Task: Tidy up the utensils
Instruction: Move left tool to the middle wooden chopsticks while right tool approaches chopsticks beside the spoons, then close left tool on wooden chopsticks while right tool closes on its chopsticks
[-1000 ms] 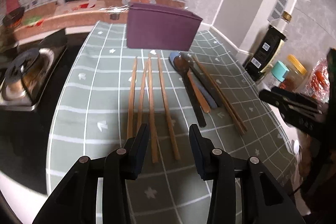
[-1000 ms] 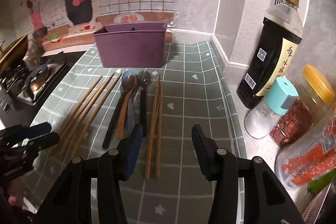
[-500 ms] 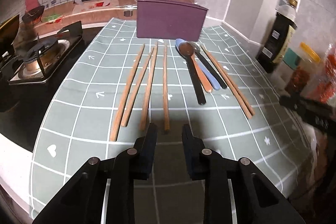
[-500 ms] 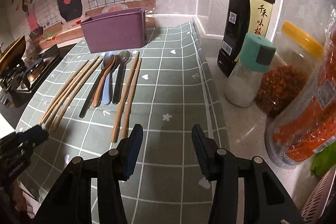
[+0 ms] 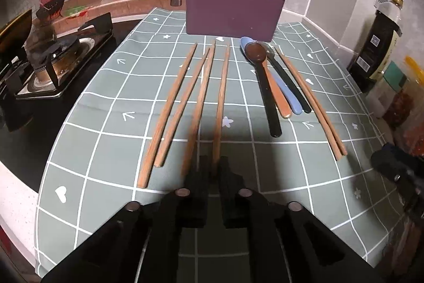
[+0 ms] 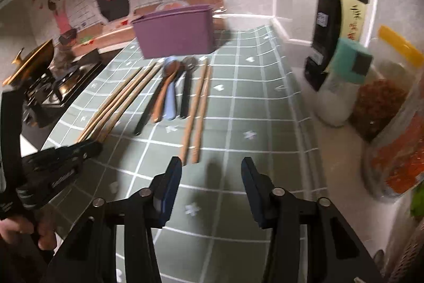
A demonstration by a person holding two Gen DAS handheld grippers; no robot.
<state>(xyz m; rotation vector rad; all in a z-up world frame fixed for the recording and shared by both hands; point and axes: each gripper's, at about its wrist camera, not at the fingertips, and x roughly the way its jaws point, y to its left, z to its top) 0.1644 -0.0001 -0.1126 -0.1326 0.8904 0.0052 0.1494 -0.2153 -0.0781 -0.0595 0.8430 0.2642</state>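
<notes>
Four wooden chopsticks lie side by side on the green checked mat (image 5: 106, 150). My left gripper (image 5: 214, 163) is closing its jaws, and the pads press on the near end of the rightmost chopstick (image 5: 221, 97) of that group. Several spoons (image 5: 267, 92) and another chopstick pair (image 5: 312, 102) lie further right. The purple utensil holder (image 5: 233, 9) stands at the mat's far edge. My right gripper (image 6: 210, 163) hovers low over the mat with its jaws closing and nothing between them. The near ends of the chopstick pair (image 6: 197, 110) lie just ahead of its left finger.
A gas stove (image 5: 50, 65) sits left of the mat. Along the right wall stand a dark sauce bottle (image 6: 336, 17), a teal-capped shaker (image 6: 341, 86) and a yellow-lidded jar (image 6: 381, 102). A hand holds the left gripper (image 6: 79, 150) at the mat's left edge.
The left jaws went from wide apart to closed on the chopstick's near end as the gripper sank. The right gripper dropped toward the mat near the chopstick pair, and its jaws narrowed.
</notes>
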